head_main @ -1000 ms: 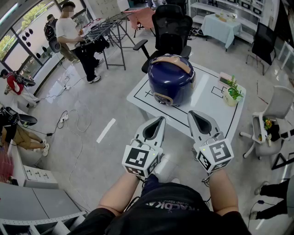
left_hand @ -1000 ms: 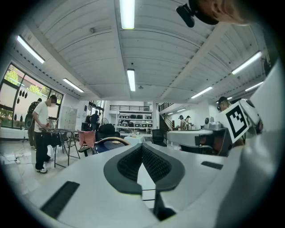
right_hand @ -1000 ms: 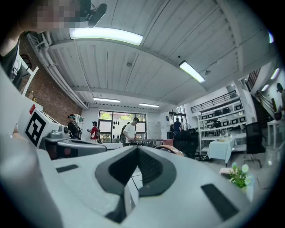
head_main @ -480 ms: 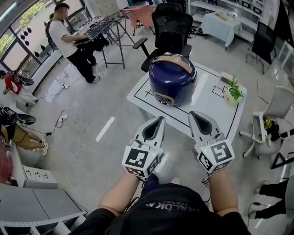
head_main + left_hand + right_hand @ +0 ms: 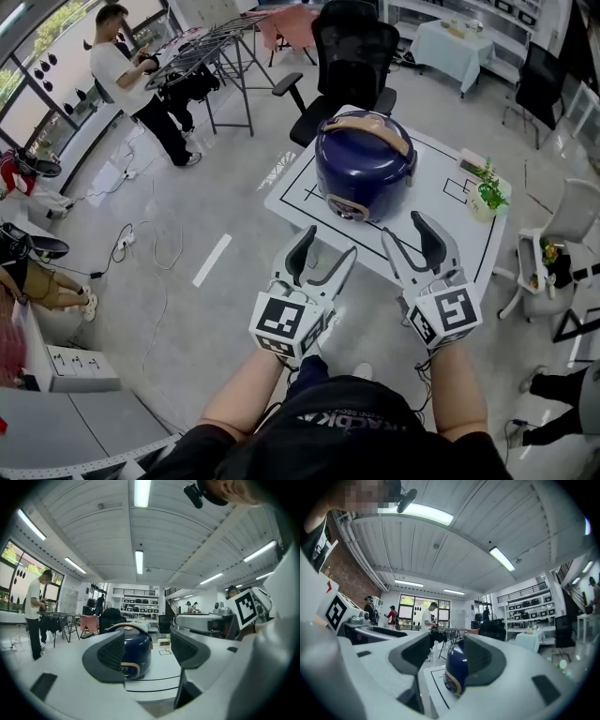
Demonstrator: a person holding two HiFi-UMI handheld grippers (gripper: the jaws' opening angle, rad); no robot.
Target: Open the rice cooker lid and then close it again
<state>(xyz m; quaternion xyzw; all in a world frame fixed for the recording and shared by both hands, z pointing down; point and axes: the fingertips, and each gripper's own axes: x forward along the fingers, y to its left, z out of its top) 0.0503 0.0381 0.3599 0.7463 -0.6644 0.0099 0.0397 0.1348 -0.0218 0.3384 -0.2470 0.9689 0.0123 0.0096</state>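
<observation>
The rice cooker, dark blue with a tan handle arched over its top, stands on the white bench inside a rectangle drawn in black lines, toward the bench's left half as the head view shows it. Its lid is down and sits flush on the body. A small potted plant stands near the bench's right edge, well apart from the cooker.

The left hand-held gripper has its jaws spread wide, having just been opening, and nothing is clamped in them. In the left gripper view the cooker shows in the gap between the two dark pads, but farther off, out on the bench and not touched. The right hand-held gripper has also just been opening. Its jaws stand wide apart and empty, and the right gripper view shows the cooker partly behind the right jaw, again at a distance. Both point level toward the bench. The left one's tips are over the floor just short of the near edge, and the right one's reach over that edge (neither is in contact with the cooker).

Beyond the bench stands a black office chair. To the left a person stands at a drying rack, and a cable trails across the floor.
</observation>
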